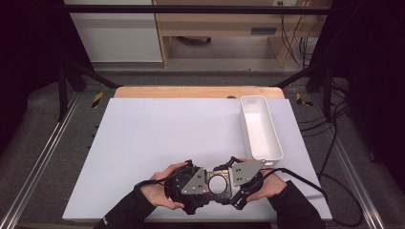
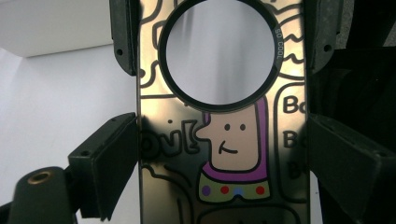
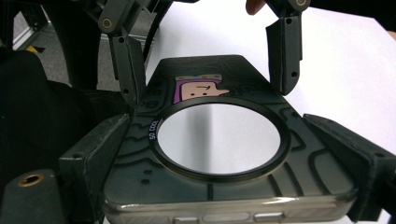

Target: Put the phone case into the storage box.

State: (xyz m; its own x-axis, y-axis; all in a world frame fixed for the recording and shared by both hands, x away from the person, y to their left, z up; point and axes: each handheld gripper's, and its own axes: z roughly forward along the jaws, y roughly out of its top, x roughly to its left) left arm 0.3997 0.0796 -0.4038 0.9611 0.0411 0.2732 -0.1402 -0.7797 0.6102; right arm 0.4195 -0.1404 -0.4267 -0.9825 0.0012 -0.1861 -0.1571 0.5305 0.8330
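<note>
Phone case (image 1: 218, 183), and it sits between your two tongs, low over the near edge of the worktop (image 1: 157, 138), with the white bin (image 1: 261, 143) well off beyond your right tongs. Your left tongs (image 1: 206, 183) are clamped across its long edges, pads pressed flat to both sides in the left gripper view, where the case (image 2: 224, 158) runs straight up the middle. Your right tongs (image 1: 230, 185) grip the opposite end the same way; in the right gripper view the case (image 3: 224, 186) lies pinched between the near jaws, the left pair standing at its far end.

Judge it as light, a thin shell with nothing inside: the round ring (image 3: 219, 137) frames an open hole. It looks glossy and smooth, so expect it to slip if you squeeze lightly on the face. Thin walls like these will likely flex or bow under a hard pinch, most of all beside that hole. Hold on the long edges, as you do now, away from the button cut-outs (image 3: 219, 217) and clear of the ring.
</note>
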